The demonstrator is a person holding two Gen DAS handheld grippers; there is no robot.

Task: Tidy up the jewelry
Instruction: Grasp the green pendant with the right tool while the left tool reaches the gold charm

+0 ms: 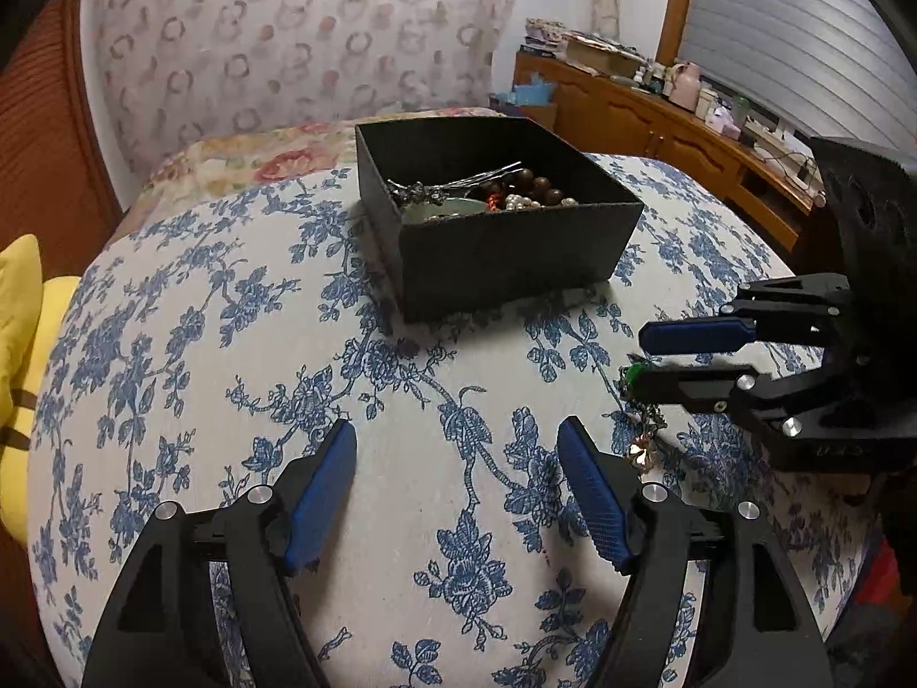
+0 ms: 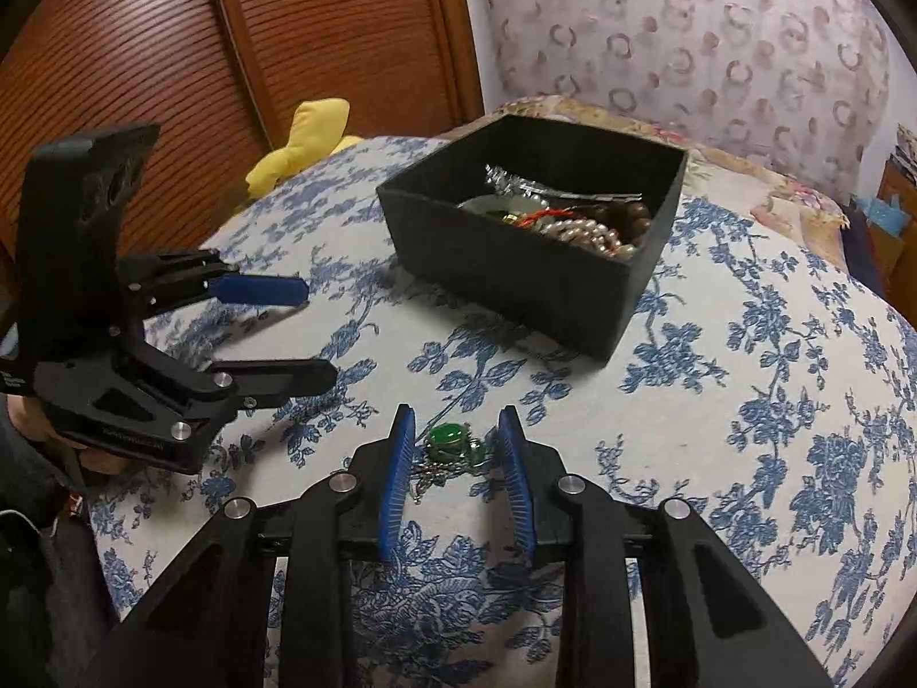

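Note:
A black open box [image 1: 516, 252] [image 2: 516, 286] sits on the blue-flowered cloth and holds brown beads, pearls, hairpins and other jewelry. A green-stone necklace [image 2: 450, 442] with a chain lies on the cloth between my right gripper's [image 2: 455, 430] open fingers, which stand on either side without closing on it. It also shows in the left wrist view [image 1: 635, 374] at the right gripper's [image 1: 639, 352] tip, with its chain trailing to a gold pendant [image 1: 637, 454]. My left gripper [image 1: 457, 441] [image 2: 318, 332] is open and empty, hovering over the cloth near the box.
The cloth-covered surface [image 1: 286, 344] curves away on all sides. A yellow soft toy [image 2: 304, 140] lies at the far left edge by a wooden slatted door [image 2: 172, 57]. A wooden sideboard [image 1: 659, 120] with clutter stands at the right.

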